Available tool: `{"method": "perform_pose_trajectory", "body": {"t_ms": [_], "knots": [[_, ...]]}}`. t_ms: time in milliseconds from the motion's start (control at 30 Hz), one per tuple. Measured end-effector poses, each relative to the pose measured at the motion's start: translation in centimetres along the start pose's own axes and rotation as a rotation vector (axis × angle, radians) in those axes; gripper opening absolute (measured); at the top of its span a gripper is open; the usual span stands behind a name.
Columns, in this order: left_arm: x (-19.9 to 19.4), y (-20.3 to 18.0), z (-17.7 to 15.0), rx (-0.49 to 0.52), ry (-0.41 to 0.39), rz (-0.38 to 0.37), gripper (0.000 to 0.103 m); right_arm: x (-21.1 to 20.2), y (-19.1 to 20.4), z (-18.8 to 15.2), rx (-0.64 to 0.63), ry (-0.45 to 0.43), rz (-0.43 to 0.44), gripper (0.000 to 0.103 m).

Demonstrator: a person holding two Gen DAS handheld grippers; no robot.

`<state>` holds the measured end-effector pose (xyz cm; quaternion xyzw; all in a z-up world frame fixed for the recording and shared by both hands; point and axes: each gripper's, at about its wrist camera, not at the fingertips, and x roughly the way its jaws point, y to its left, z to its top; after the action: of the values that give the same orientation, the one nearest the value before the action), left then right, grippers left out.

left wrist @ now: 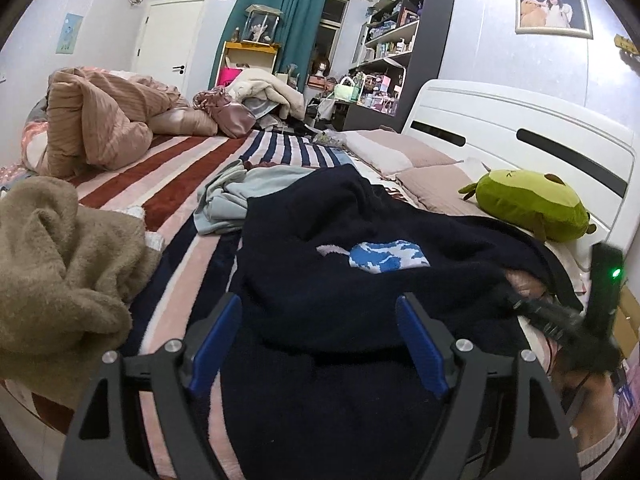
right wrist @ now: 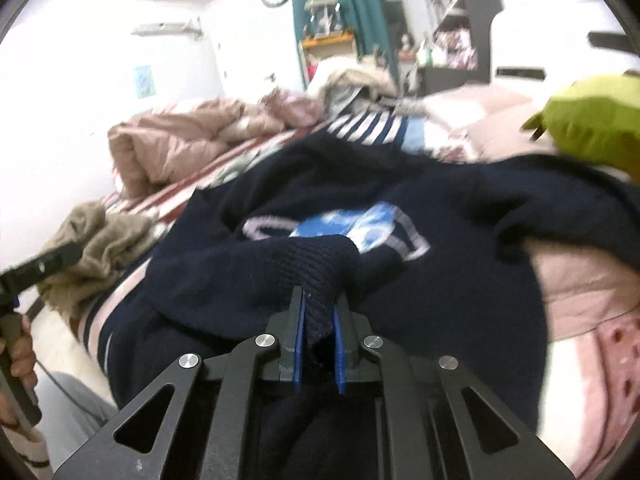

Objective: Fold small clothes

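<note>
A dark navy sweater with a blue and white patch lies rumpled on the striped bed. My left gripper is open just above its near edge, blue pads on either side of the fabric. The right gripper body shows at the right edge of the left wrist view. In the right wrist view the right gripper is shut on a bunched fold of the navy sweater and lifts it. The left gripper handle shows at the left edge there.
A tan fleece garment lies at the left, a pale blue garment behind the sweater. A green plush rests by the white headboard. A pink duvet is heaped at the far end.
</note>
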<state>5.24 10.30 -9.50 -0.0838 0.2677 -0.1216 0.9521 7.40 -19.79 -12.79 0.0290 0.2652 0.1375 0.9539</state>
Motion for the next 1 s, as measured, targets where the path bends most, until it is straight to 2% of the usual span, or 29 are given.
{"method": "perform_pose_trajectory", "body": {"t_ms": [133,267,500,567,600,667,733,800,900,1000], "knots": [[1.0,-0.8,0.0,0.021,0.018,0.011,0.077,-2.7,-2.8,1.0,0.047,-0.064,-0.036,0.006],[2.6,-1.6,-0.2,0.029,0.058,0.039,0.077,-4.3,-5.6,0.5,0.086,-0.066,-0.075,0.006],[4.8,-4.1,-0.3,0.059,0.103,0.045,0.077,-2.1,-9.4,-3.4,0.165,0.086,-0.067,0.008],[5.2,-5.6,0.0,0.079,0.101,0.030,0.077,-1.2,-9.8,-4.4,0.165,0.140,-0.062,0.014],[5.3,-6.1,0.2,0.085,0.098,0.021,0.077,-0.8,-10.0,-4.8,0.161,0.165,-0.061,0.025],[5.6,-7.5,0.7,0.102,0.088,0.001,0.077,-1.1,-10.8,-5.1,0.165,0.165,-0.064,0.039],[5.7,-8.5,1.0,0.120,0.081,-0.014,0.077,-2.5,-12.2,-4.8,0.202,0.123,-0.064,0.042],[6.0,-9.7,1.5,0.135,0.072,-0.034,0.077,-4.3,-14.2,-4.1,0.247,0.055,-0.082,0.057],[6.3,-10.7,2.0,0.136,0.061,-0.066,0.078,-6.6,-17.8,-2.9,0.292,-0.030,-0.143,0.070],[6.8,-11.8,2.4,0.133,0.049,-0.086,0.080,-7.4,-21.8,-2.6,0.361,-0.053,-0.197,0.076]]}}
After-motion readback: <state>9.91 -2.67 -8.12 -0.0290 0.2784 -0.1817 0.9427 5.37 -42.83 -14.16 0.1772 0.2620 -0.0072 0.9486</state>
